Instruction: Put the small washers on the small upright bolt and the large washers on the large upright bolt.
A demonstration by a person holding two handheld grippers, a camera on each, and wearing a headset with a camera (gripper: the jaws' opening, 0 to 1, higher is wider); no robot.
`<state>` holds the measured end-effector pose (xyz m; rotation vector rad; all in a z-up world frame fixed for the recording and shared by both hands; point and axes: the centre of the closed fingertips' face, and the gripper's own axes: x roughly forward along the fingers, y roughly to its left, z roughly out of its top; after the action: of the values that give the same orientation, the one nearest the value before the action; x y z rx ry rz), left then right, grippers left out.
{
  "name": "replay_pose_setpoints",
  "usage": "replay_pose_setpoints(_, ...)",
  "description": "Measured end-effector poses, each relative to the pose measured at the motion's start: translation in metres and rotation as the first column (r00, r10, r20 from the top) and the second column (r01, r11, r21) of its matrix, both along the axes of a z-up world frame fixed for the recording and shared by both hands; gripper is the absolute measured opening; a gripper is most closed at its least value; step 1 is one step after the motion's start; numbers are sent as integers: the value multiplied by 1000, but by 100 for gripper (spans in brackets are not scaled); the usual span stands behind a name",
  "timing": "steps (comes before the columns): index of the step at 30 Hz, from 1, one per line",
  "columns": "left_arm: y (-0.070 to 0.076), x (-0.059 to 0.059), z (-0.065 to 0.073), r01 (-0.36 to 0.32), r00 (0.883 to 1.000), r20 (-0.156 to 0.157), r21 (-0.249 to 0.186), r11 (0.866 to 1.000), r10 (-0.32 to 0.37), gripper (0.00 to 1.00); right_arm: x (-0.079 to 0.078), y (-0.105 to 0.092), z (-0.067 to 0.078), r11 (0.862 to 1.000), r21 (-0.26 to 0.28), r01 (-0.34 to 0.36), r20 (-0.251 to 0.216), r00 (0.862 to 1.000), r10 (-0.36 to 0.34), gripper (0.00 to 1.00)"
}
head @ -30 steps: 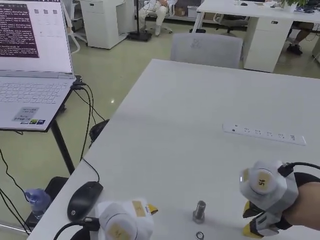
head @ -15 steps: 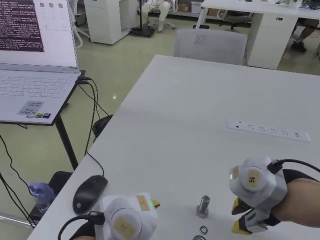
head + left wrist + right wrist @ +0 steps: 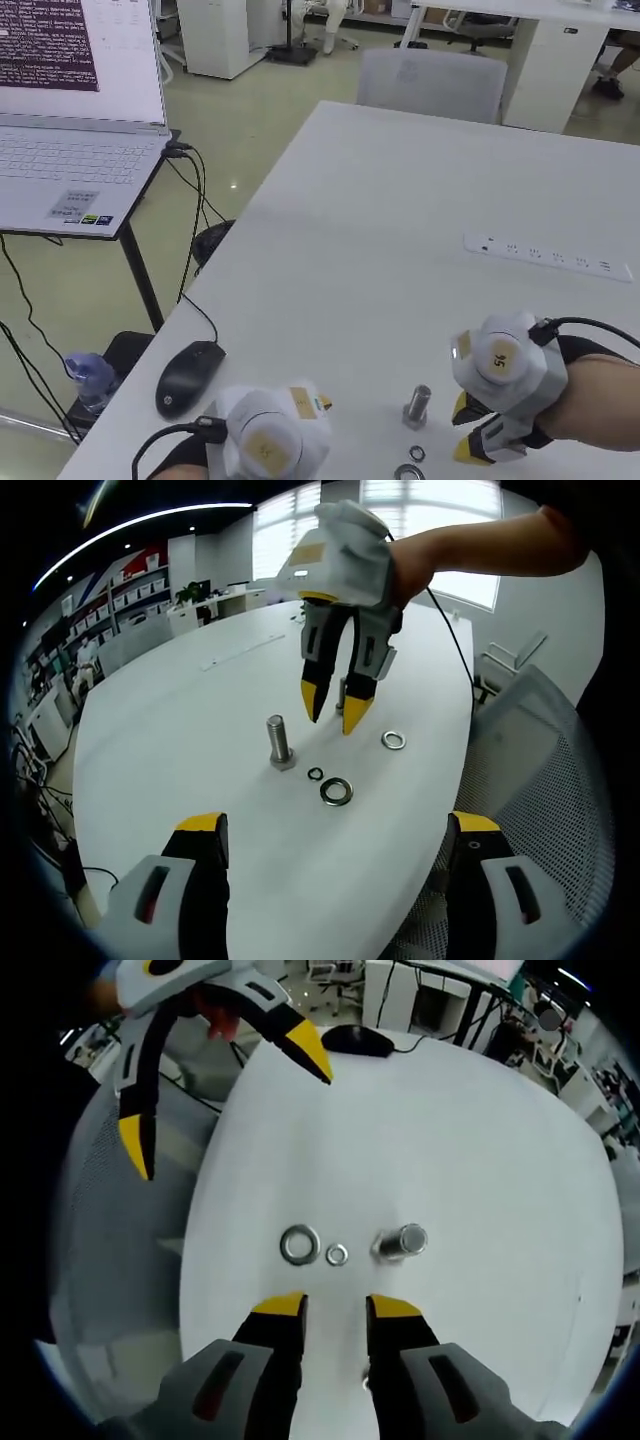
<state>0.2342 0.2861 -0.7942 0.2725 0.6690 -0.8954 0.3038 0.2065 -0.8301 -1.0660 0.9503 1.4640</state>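
**A:** Head view?

**B:** The bolt (image 3: 417, 406) stands upright on the table (image 3: 400, 250). A small washer (image 3: 417, 453) and a large washer (image 3: 408, 472) lie just in front of it. The right gripper (image 3: 466, 432) is just beside the bolt, nearer than a second ago. The left gripper (image 3: 318, 406) is on the bolt's other side.

**A:** Left gripper view?

**B:** Its jaws are spread wide and empty, with the bolt well ahead. This view adds a third washer (image 3: 393, 740), beyond the right gripper from the bolt.

**A:** Right gripper view?

**B:** The jaws are slightly parted and hold nothing. The small washer lies just ahead of the gap, with the bolt beside it.
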Motion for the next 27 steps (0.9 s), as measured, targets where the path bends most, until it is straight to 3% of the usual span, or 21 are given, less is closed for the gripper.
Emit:
replay_pose_setpoints(11, 2, 4, 1, 6, 1000, 4, 1, 1000, -6, 90, -1, 11, -9, 1000, -2, -31, -2, 1000, 31, 25)
replay_pose_setpoints(27, 3, 0, -4, 16, 1000, 3, -1, 1000, -16, 89, -3, 19, -30, 998, -1, -62, 21, 998, 62, 25)
